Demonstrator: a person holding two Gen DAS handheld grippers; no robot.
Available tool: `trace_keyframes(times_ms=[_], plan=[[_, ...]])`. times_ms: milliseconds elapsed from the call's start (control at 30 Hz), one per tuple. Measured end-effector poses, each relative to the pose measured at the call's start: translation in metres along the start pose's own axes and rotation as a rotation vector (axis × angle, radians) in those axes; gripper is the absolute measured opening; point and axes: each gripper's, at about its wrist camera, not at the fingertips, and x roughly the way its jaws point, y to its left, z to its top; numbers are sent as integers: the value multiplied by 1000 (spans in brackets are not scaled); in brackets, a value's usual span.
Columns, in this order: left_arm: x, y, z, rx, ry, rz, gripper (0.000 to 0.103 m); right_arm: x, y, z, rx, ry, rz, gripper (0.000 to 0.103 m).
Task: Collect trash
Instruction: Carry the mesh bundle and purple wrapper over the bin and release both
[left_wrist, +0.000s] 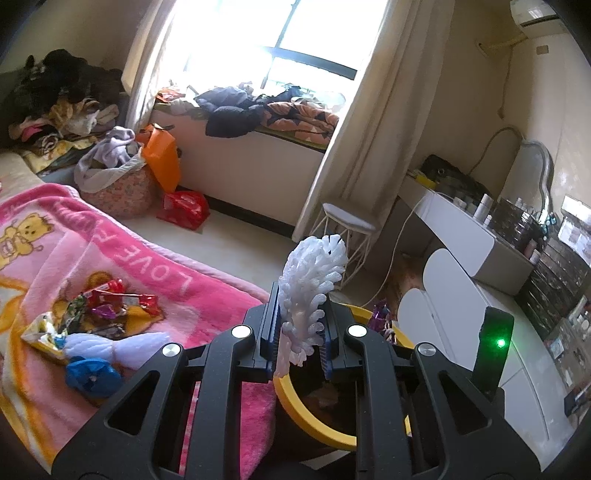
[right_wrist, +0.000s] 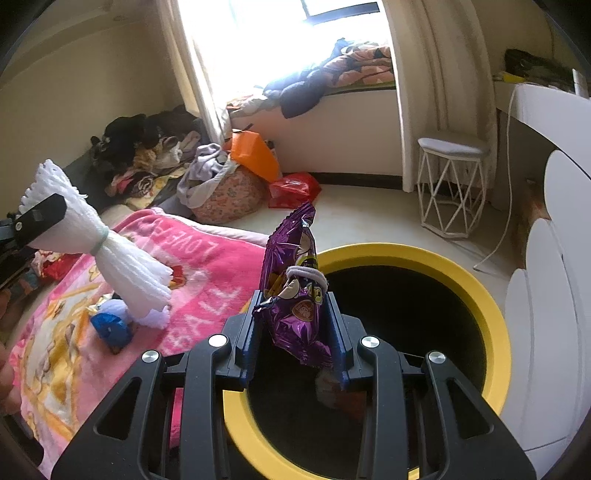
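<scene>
Right wrist view: the right tool (right_wrist: 295, 314) is clamped on a purple snack packet (right_wrist: 295, 280), which stands upright between its pads with its long axis running up and away from the camera. A grey hair band (right_wrist: 308, 275) lies looped across the packet's middle. Directly below and just beyond the tool is the mouth of the yellow-rimmed bin (right_wrist: 476, 295), so the packet already hangs over the near-left part of the opening; my judgement is that a release here would drop it inside. Some wrappers seem to lie in the dark bottom.

In the left wrist view, the left tool (left_wrist: 299, 332) is closed tight on a white yarn tassel (left_wrist: 314, 280), whose tufted end points up and away. The bin's rim (left_wrist: 291, 398) sits just below and to the right of that tool, so it needs a short shift right. The right hand is the better placed. More wrappers (left_wrist: 107, 310) wait on the pink blanket (left_wrist: 207, 295) to the left, well apart from both tools.
</scene>
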Motion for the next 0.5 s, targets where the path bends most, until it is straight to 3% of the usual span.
trace_keyframes(times_ms=[500], plan=[[31, -32, -12, 31, 64, -66, 13, 3, -33, -9, 67, 18, -65, 31]])
